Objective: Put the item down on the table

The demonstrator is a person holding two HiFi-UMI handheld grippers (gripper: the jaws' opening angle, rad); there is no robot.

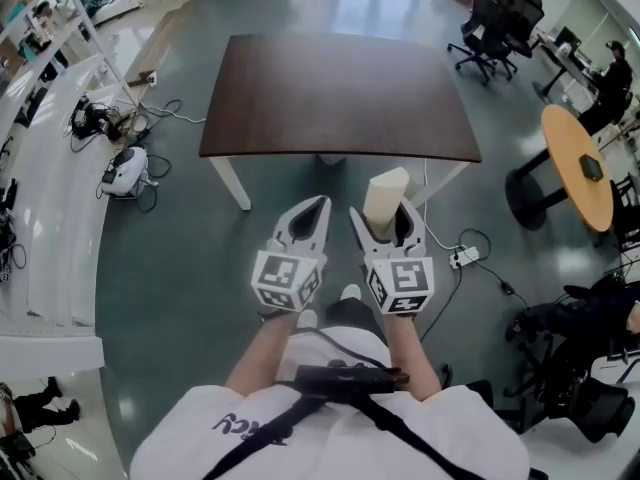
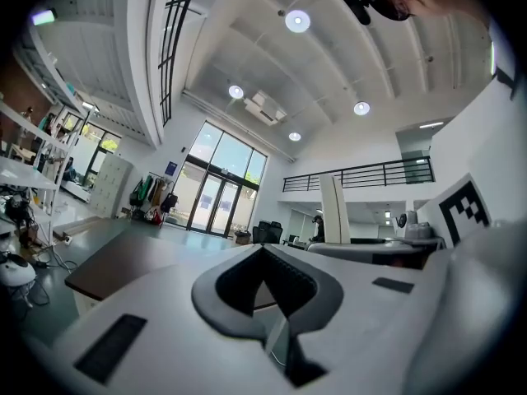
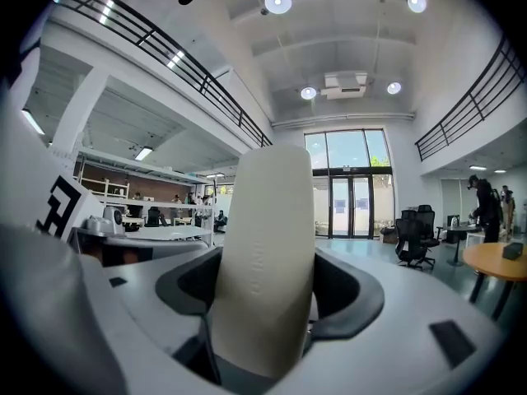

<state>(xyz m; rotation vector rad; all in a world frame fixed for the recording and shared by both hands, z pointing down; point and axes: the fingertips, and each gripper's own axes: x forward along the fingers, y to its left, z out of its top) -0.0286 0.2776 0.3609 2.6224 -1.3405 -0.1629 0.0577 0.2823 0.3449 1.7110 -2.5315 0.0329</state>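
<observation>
Wide hall, grey floor (image 1: 180,268) all round. One dark brown table (image 1: 340,93) ahead, one round wooden table (image 1: 578,163) off right. Two grippers short of the dark table's near edge: left gripper (image 1: 320,203) pinched together on nothing, right gripper (image 1: 384,218) clamping one cream item (image 1: 385,193), upright, above the floor
</observation>
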